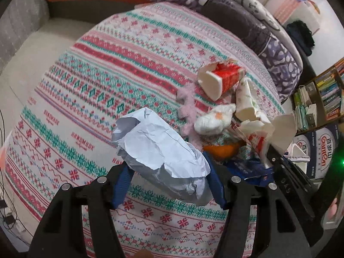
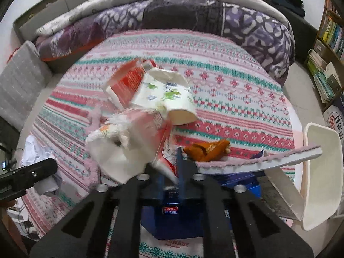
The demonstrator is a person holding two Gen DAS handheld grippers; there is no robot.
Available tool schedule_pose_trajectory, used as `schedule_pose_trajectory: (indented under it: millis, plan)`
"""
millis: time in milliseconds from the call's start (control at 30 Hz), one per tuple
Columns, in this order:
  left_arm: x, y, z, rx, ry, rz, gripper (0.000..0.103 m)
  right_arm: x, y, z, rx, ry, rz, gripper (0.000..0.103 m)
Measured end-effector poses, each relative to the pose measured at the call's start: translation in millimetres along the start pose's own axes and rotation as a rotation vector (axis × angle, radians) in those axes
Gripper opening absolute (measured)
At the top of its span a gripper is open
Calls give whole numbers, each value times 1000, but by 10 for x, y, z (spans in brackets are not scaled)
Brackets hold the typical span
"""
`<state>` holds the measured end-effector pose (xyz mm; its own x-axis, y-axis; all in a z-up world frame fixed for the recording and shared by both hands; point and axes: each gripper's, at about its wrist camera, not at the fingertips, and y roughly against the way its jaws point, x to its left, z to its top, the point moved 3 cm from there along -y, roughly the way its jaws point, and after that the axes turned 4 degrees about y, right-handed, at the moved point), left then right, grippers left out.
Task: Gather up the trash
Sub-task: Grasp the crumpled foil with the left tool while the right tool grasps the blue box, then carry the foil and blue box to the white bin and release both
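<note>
My left gripper (image 1: 169,169) is shut on a crumpled white paper ball (image 1: 159,152) and holds it above the patterned bedspread (image 1: 103,81). To its right lies a trash pile: a crushed red paper cup (image 1: 219,79), a floral paper cup (image 1: 245,99), a wadded tissue (image 1: 215,118) and an orange wrapper (image 1: 223,148). My right gripper (image 2: 172,167) is shut on a torn red-and-white paper cup (image 2: 139,142), blurred, held up with the floral cup (image 2: 167,94) and another red cup (image 2: 126,81) stacked on it. The orange wrapper (image 2: 208,148) lies just beyond.
A white plastic dustpan (image 2: 318,172) stands at the right, with a pink fluffy strip (image 2: 268,157) across it. A blue box (image 2: 172,221) lies under my right gripper. A purple quilt (image 2: 193,15) runs along the far side. Bookshelves (image 1: 322,94) stand right.
</note>
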<state>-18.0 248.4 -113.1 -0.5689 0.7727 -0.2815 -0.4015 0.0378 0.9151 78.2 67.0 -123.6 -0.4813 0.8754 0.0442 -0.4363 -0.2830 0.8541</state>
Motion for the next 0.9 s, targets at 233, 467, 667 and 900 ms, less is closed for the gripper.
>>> schedule_pose_trajectory:
  millis: [233,467,667,900]
  plan:
    - [-182,236,60,-146,-45,-13,62,-58,334,98,-118,-16,0,6]
    - [-445,474,67,-291,-102,-32,62,-211,660,150,-222,-38,-29,6]
    - [-669,542,8,-345,-147,-51,62,-385,841,111,-266,-51,-71,6]
    - [-970,508,-118,-369,-207,-71,62,-649,969,34,-285,-91,-130,6]
